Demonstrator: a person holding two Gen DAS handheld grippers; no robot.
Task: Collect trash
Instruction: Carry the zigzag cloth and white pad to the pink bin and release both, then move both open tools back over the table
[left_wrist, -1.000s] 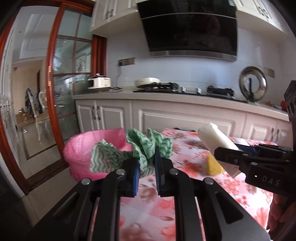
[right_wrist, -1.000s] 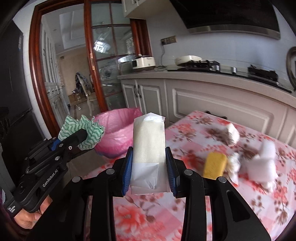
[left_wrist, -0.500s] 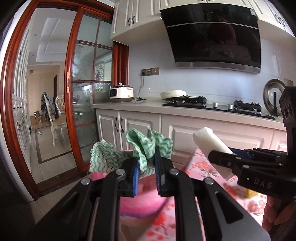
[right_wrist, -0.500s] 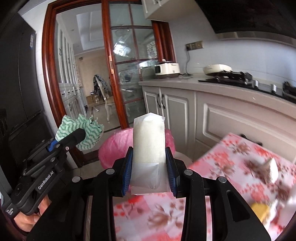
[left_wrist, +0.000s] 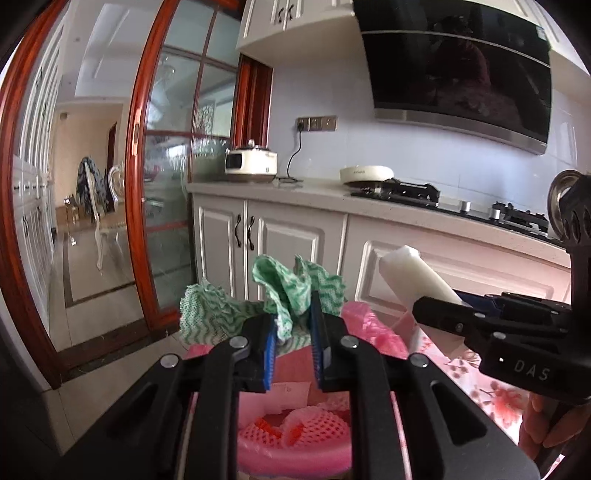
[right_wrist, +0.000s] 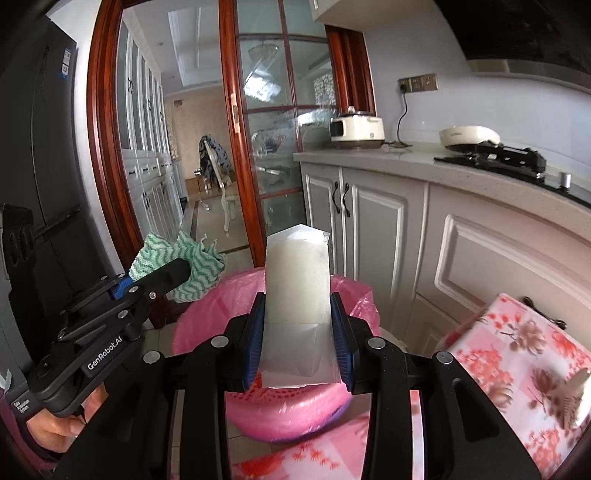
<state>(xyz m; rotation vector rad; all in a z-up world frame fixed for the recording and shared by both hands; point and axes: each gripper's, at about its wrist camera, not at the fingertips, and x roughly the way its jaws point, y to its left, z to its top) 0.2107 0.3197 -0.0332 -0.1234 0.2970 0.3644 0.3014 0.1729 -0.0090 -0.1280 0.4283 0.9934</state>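
My left gripper is shut on a crumpled green-and-white cloth, held right over the pink-lined trash bin. The bin holds pink foam netting and paper. My right gripper is shut on a white plastic packet, held above the near rim of the same bin. The left gripper with its cloth shows at the left of the right wrist view. The right gripper and packet show at the right of the left wrist view.
A table with a pink floral cloth lies to the right of the bin. White kitchen cabinets and a counter with a rice cooker and stove stand behind. A red-framed glass door is at the left.
Both grippers have swung left from over the table to over the pink bin, each still holding its item. The bin now sits directly below the fingers.
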